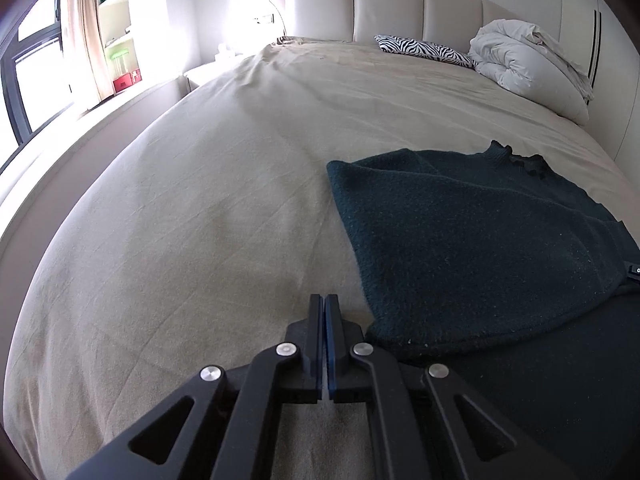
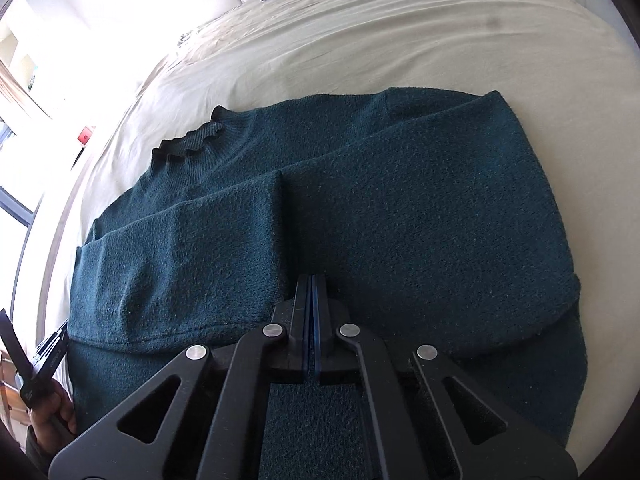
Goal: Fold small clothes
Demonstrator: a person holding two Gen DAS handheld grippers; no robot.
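Teal knit sweater (image 2: 360,208) folded on beige bed (image 1: 200,184), left tongs (image 1: 324,300) and right tongs (image 2: 311,280) both closed, empty

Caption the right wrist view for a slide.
Shut right gripper poised over dark teal knit sweater, sleeves folded across, on beige bedsheet.

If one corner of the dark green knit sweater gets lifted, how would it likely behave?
The sweater is probably floppy: its folded sleeves lie limp and flat over the body, so a lifted corner would likely drape and undo the folds. The fuzzy, thick knit suggests it would grip the beige bedsheet and drag or bunch rather than slide.
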